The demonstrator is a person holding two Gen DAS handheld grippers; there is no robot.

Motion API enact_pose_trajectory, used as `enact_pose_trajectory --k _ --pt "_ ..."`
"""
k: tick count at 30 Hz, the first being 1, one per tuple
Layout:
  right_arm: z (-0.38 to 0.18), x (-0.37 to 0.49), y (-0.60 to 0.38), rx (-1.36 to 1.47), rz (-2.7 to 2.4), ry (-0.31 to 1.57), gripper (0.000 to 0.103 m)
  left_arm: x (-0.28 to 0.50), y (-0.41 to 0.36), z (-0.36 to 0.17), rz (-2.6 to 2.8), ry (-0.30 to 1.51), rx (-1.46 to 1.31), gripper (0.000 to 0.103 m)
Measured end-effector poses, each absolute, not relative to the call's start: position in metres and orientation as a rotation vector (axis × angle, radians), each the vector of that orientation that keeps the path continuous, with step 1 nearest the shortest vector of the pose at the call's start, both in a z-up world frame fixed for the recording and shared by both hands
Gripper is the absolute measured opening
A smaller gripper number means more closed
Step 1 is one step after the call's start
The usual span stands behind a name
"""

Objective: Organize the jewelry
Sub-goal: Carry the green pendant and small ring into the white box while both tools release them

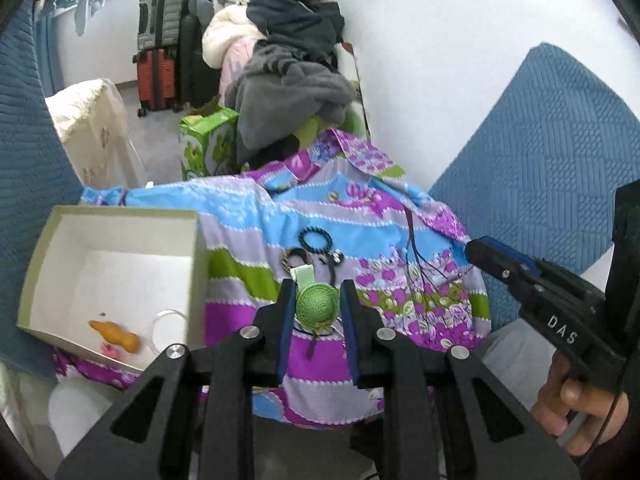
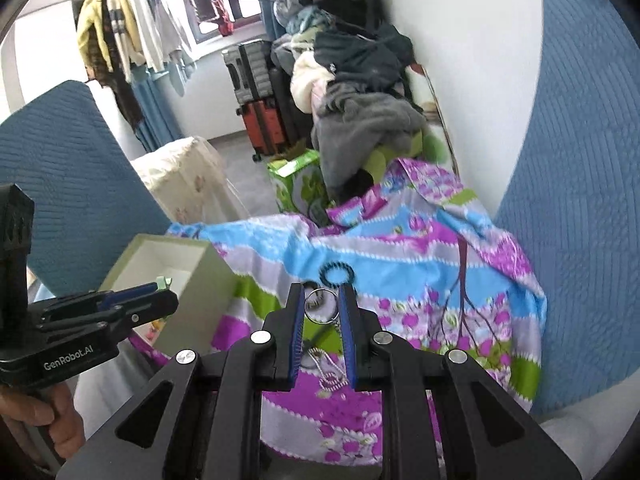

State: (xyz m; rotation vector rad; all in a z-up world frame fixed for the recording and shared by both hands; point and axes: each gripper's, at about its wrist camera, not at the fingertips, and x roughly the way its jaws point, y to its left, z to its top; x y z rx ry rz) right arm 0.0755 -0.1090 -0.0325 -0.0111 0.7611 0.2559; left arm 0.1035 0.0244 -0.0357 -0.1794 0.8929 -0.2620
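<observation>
My left gripper is shut on a green woven ball charm with a pale green strap, held above the patterned cloth. My right gripper is shut on a metal key ring whose braided cord hangs below. A black beaded bracelet lies on the cloth, also in the right wrist view. Small metal beads and a dark clasp piece lie beside it. The open white box at the left holds an orange piece, a pink piece and a clear ring.
Blue quilted cushions flank the cloth on both sides. Behind are a pile of clothes, a green carton, suitcases and a cream covered stand. The right gripper's body reaches in from the right.
</observation>
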Motion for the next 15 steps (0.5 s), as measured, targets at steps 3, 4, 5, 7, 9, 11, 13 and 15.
enact_pose_trajectory --k 3,4,5,7,9,11,13,15 --pt "-0.022 0.081 -0.095 -0.027 0.275 0.746 0.015 0.106 0.04 -0.027 -0.238 0.874 -0.187 0.023" --pt "-0.02 0.082 -0.092 -0.032 0.281 0.742 0.015 0.106 0.046 -0.024 -0.229 0.867 -0.189 0.023" --pt "-0.018 0.084 -0.087 -0.037 0.288 0.738 0.015 0.107 0.05 -0.022 -0.223 0.861 -0.192 0.023" --pt "-0.014 0.088 -0.073 -0.048 0.309 0.732 0.015 0.107 0.061 -0.018 -0.209 0.846 -0.198 0.023" --pt "-0.012 0.09 -0.06 -0.056 0.329 0.73 0.015 0.106 0.074 -0.014 -0.192 0.834 -0.204 0.023" --pt "-0.011 0.092 -0.043 -0.073 0.351 0.729 0.015 0.104 0.085 -0.013 -0.174 0.827 -0.21 0.023" --pt "-0.012 0.095 -0.027 -0.082 0.38 0.731 0.015 0.103 0.099 -0.013 -0.158 0.819 -0.22 0.023" --pt "-0.015 0.098 -0.01 -0.095 0.409 0.736 0.015 0.102 0.112 -0.013 -0.14 0.816 -0.226 0.023"
